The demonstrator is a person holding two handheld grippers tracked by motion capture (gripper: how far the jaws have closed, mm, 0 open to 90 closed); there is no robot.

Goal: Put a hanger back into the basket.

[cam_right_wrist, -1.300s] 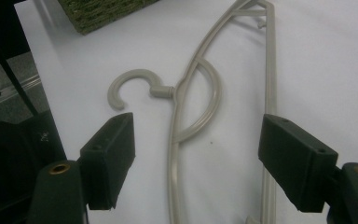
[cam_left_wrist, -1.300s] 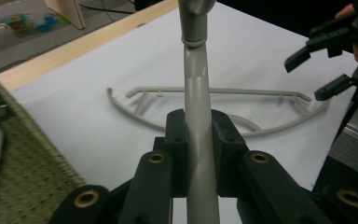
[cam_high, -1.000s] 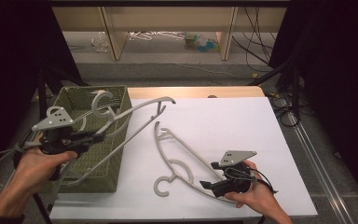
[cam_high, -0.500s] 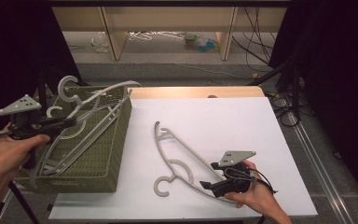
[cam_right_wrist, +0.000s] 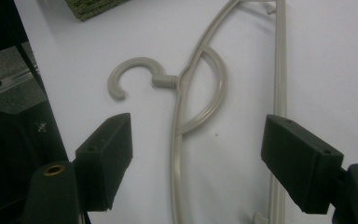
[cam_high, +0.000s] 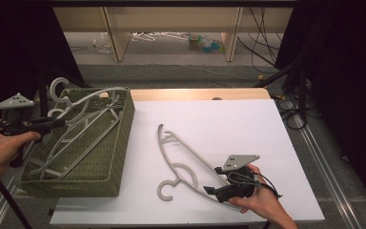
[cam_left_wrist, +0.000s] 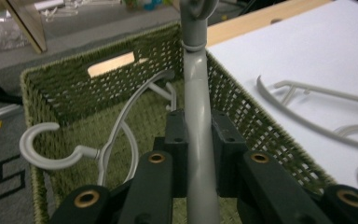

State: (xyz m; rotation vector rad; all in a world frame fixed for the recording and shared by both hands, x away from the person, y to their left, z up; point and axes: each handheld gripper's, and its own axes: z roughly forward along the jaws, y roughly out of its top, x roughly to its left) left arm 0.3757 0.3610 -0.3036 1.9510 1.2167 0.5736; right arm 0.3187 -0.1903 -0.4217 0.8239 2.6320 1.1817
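Left gripper [cam_high: 52, 123] clamps grey hanger [cam_high: 83, 102] over green woven basket [cam_high: 116, 152] | right gripper [cam_high: 214, 191] spread wide above second hanger [cam_high: 183, 152] on white table [cam_high: 248, 124]

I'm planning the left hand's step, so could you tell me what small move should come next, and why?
Probably lower a little and open the left gripper. Its jaws are clamped on the held hanger, which lies across the green basket above another hanger already inside, so releasing should drop it in.
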